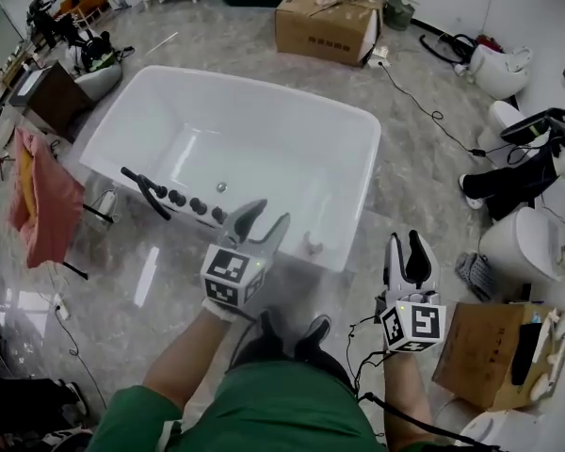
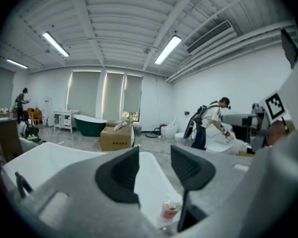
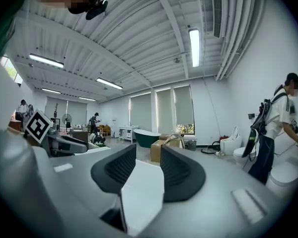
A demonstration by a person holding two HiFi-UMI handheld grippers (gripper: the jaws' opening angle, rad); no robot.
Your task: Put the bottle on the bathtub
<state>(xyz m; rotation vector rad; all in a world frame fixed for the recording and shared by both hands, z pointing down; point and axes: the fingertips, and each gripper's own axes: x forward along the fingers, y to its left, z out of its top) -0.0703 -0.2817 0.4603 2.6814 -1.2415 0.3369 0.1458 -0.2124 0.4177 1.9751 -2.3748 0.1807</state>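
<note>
- Standing on the bathtub's (image 1: 264, 125) near rim, toward its right corner, is the small pink bottle (image 1: 310, 246).
- Left gripper (image 1: 264, 217) hovers just left of the bottle, jaws apart and empty.
- Right gripper (image 1: 405, 243) hangs beyond that corner, jaws released, holding nothing.

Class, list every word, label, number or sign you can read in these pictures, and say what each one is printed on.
No text here can be read.
cardboard box: dark print on its side, too small to read.
bottle: pinkish label, too blurred to read.
left gripper and right gripper: square black-and-white markers only, no words or numbers.
</note>
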